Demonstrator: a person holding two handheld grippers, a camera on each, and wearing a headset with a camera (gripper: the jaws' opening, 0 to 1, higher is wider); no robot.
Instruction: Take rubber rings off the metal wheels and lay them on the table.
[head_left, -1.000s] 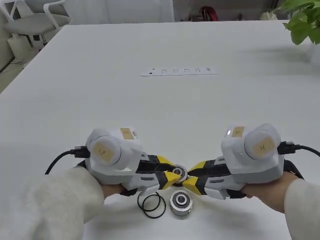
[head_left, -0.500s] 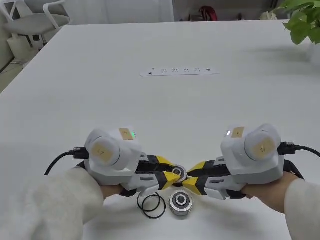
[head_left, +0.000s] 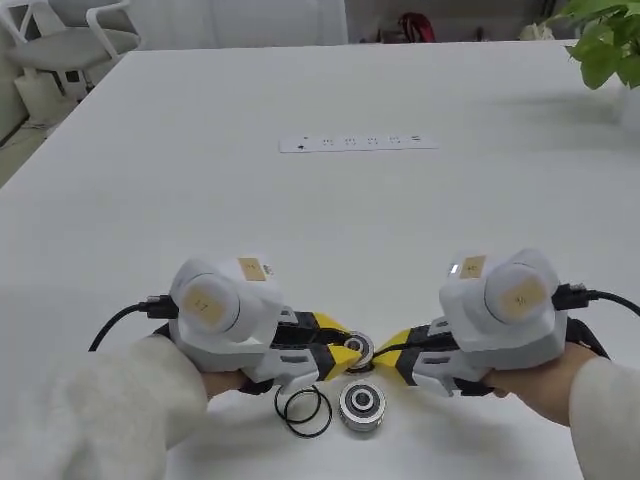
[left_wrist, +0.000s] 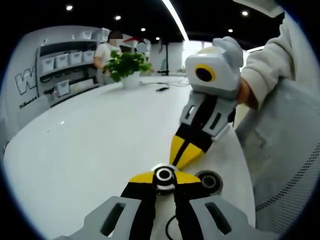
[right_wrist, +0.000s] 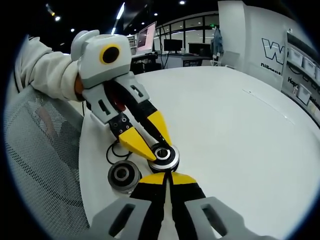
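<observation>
Left tool is closed narrow on 1 metal wheel, yellow tips on either side of it. The wheel sits low at the near edge of the white surface; can't tell if it touches. Right tool faces it tip to tip with its jaws pressed together, tips right at the wheel's rim. Can't tell if anything thin is pinched between them. The 2nd wheel lies flat on the surface just nearer the person than the held one. 2 loose rubber rings lie overlapping on the surface just left of that 2nd wheel. A power strip lies well beyond, mid-surface, and a plant stands at the far right corner.
</observation>
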